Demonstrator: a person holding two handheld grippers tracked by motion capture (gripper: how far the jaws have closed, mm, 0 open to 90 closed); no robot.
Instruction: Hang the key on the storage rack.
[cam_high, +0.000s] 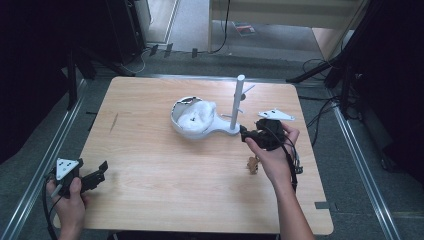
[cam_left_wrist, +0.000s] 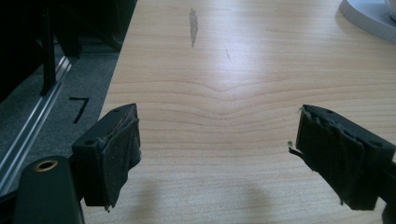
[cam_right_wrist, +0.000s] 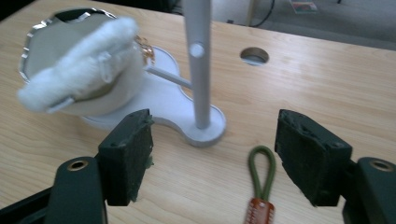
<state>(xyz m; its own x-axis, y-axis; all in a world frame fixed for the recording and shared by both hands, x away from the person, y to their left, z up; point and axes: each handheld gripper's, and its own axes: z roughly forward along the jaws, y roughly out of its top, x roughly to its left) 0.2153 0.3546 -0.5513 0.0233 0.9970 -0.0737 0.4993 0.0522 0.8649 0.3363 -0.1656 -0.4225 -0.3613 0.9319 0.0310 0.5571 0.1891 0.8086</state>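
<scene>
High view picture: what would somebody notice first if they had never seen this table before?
Probably the white stand in the middle of the wooden table, with its tall post and a fluffy white pouch lying in its dish. Next, the right gripper pointing at the stand's base with open jaws, and a small keyring with a green loop on the table just below it. The left gripper sits open at the near left corner.

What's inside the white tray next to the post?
A white fluffy pouch fills most of the white tray; a bit of gold metal peeks out beside it. Whatever lies under the pouch is covered.
</scene>
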